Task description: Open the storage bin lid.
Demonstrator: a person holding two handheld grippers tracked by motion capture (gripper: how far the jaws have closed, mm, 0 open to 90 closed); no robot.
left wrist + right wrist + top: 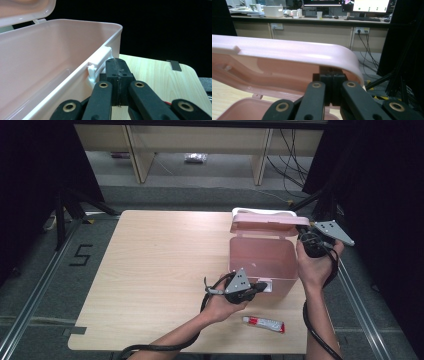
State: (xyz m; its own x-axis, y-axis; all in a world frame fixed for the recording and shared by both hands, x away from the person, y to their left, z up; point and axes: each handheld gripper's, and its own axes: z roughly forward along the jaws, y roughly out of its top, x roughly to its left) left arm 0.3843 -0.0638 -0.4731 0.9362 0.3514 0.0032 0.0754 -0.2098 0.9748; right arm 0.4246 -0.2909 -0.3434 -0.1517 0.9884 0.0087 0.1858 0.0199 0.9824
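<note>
My left tongs (117, 75) are closed with nothing between them, tips just beside the white latch (98, 65) on the front wall of the pink box (260, 260), which stands at the right of the counter (160, 270). My right tongs (332, 82) are closed too, tucked under the rim of the raised lid (287, 53). A small tube (263, 323) lies on the counter near its front edge.

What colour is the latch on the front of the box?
White, on the pale pink box; the latch shows best in the left gripper view.
</note>
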